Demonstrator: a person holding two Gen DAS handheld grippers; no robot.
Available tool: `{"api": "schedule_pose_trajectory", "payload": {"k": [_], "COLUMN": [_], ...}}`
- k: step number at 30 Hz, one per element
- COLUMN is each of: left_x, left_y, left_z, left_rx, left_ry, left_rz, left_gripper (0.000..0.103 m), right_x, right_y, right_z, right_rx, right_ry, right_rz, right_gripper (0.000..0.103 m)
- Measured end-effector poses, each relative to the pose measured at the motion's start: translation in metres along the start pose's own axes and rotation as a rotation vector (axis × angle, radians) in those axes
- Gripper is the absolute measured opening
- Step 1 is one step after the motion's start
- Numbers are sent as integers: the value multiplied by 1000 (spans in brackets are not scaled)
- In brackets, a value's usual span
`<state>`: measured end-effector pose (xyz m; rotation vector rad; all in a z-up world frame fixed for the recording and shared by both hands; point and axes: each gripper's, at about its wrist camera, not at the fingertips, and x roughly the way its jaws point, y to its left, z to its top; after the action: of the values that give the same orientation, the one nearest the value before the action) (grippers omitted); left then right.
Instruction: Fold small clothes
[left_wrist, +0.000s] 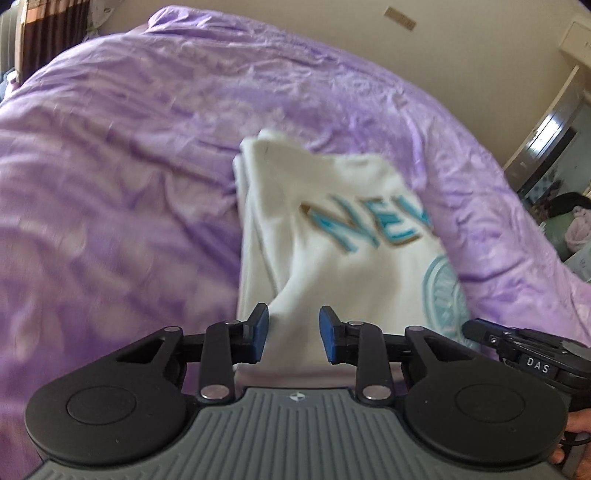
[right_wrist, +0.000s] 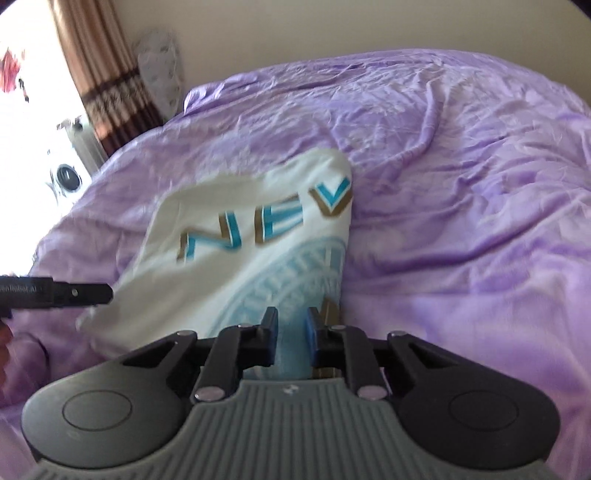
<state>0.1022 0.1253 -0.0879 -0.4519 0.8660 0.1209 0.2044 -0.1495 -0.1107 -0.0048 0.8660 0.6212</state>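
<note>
A white T-shirt (left_wrist: 332, 236) with teal and gold letters and a round teal emblem lies partly folded on the purple bed cover (left_wrist: 129, 166). My left gripper (left_wrist: 293, 334) is open, its blue pads astride the shirt's near left edge. The shirt also shows in the right wrist view (right_wrist: 240, 236), where my right gripper (right_wrist: 291, 341) has its jaws narrowly apart around the shirt's near right edge, the cloth between the pads. The right gripper's tip (left_wrist: 480, 328) shows at the right in the left wrist view. The left gripper's tip (right_wrist: 88, 293) shows at the left in the right wrist view.
The purple cover (right_wrist: 461, 184) is wrinkled and spreads all around the shirt. A brown curtain (right_wrist: 96, 66) and bright window stand at the far left. A doorway (left_wrist: 550, 140) and clutter lie to the right of the bed.
</note>
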Motion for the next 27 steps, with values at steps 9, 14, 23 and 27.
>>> {"api": "schedule_pose_trajectory", "payload": {"k": [9, 14, 23, 27], "left_x": [27, 37, 22, -5], "left_y": [19, 18, 3, -17], "left_z": [-16, -22, -18, -14], "left_rx": [-30, 25, 80, 157], "left_ry": [116, 138, 107, 14], "left_rz": [57, 90, 111, 156], "left_gripper": [20, 19, 21, 36], "right_x": [19, 38, 33, 17], "right_y": [-1, -9, -9, 0], "right_z": [-31, -42, -38, -31], "right_rx": [-74, -66, -51, -72], "right_ry": [115, 158, 155, 124], "right_rz": [-81, -86, -76, -87], "right_gripper": [10, 9, 9, 39]}}
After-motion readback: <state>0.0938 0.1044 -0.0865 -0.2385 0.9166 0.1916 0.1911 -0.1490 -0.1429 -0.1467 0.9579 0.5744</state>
